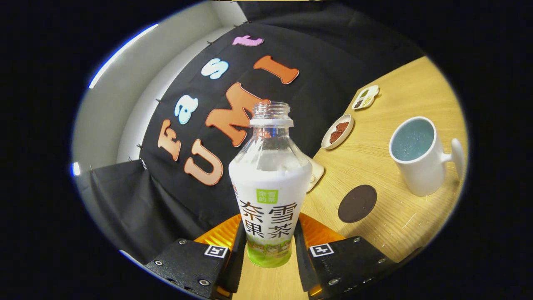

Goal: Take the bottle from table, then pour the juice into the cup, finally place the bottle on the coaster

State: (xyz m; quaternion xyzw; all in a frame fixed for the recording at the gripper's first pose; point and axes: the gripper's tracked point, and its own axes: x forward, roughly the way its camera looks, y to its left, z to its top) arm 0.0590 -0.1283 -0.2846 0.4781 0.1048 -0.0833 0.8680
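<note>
Hand-held gripper [270, 250] pinches uncapped juice bottle [270, 183] low on its label, tilted above the table [374, 166]. Likely thin, squashy, slick plastic; open neck. Grip mid-body, gently.

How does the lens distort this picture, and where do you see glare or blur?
Gripper view: the fisheye bends the wooden table and tilts the white cup and dark coaster sideways; the bottle, clamped between the fingers, looks sharp, with small highlights on its clear neck; the far dishes are softer; light is even.
</note>
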